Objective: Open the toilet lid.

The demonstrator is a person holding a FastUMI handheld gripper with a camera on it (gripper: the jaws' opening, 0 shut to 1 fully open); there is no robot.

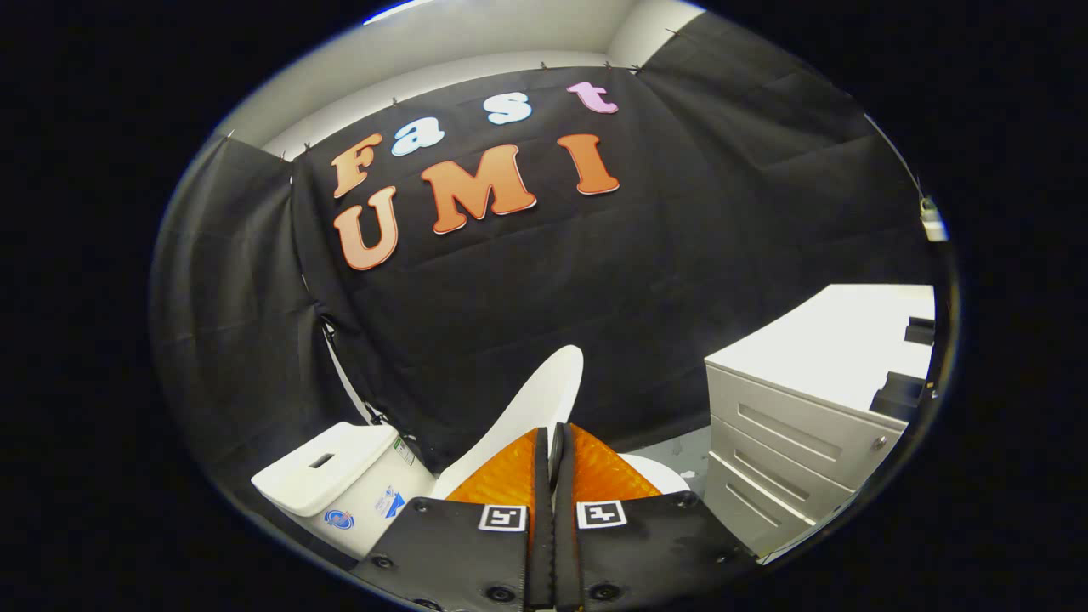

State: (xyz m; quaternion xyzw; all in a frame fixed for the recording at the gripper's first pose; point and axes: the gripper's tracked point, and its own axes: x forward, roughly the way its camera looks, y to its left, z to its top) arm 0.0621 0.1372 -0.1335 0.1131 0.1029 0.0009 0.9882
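The white toilet lid (535, 399) stands raised and tilted, its thin edge rising from between my fingers toward the black wall. My gripper (554, 435) is shut on that edge, one finger on each side of it. Behind the lid and to its left sits the white toilet tank (327, 472), with a slot in its top and stickers on its front. A curved piece of the white seat or bowl rim (659, 474) shows just right of the fingers. The fingers hide the lid's lower part.
A white drawer cabinet (790, 433) with several drawers stands close on the right, with dark items on its top (905, 391). Black cloth walls close in behind and to the left. A strip of grey floor (680, 446) lies between toilet and cabinet.
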